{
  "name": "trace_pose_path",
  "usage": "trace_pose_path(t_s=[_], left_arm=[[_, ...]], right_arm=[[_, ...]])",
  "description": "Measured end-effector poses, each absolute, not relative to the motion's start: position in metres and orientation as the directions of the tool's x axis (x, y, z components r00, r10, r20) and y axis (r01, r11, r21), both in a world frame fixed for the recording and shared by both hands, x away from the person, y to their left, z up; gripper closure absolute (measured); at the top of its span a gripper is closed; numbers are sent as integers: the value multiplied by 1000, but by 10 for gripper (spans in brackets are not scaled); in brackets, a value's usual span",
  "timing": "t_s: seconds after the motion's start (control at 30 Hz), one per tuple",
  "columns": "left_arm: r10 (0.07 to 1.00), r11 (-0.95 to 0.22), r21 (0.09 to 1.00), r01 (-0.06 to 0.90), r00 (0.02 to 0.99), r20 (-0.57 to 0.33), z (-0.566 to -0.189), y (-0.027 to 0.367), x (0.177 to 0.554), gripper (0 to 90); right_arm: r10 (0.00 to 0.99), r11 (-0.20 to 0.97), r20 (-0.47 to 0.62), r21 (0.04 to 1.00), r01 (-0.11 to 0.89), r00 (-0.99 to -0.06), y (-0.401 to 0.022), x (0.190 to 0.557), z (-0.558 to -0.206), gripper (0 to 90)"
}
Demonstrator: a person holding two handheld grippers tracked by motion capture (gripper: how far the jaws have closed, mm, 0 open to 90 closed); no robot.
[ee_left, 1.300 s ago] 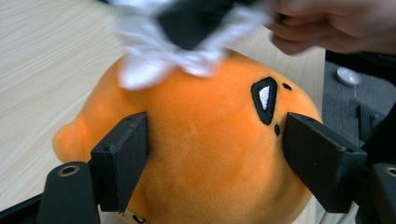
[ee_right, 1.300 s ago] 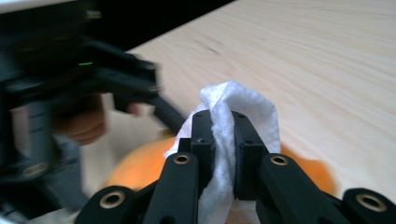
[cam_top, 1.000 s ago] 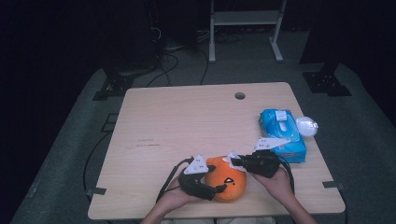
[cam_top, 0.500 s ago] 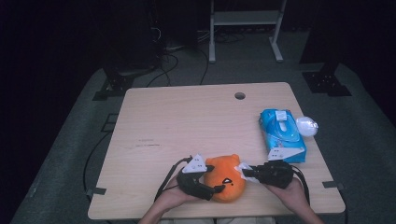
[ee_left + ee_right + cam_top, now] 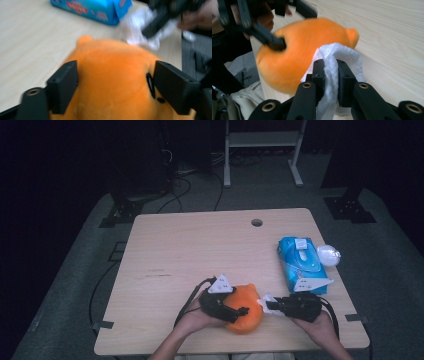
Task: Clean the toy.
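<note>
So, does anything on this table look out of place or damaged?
Nothing looks damaged or spilled. The blue wipes pack lies slightly askew near the right edge of the table, and a white round object sits beside it, overhanging that edge. The left gripper grips the orange plush toy; the right gripper pinches a white wipe against it.

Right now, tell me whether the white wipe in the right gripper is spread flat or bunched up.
Bunched up. The white wipe is pinched between the right gripper's fingers, folded over itself against the orange plush toy.
</note>
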State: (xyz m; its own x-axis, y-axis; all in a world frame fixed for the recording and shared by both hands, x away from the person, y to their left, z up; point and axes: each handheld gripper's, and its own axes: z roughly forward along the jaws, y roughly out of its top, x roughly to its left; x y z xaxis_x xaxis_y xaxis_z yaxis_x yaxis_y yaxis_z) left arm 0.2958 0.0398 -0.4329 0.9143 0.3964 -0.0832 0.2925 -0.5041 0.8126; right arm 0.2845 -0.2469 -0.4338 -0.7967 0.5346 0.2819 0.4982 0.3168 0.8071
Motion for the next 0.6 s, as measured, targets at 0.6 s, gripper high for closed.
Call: trace_pose_path(t_s=[0.6], left_arm=[[487,-429,884,187,872,52,-406,57,289,608]], right_arm=[[610,326,231,799,505,-758,-267,297,-445,659]])
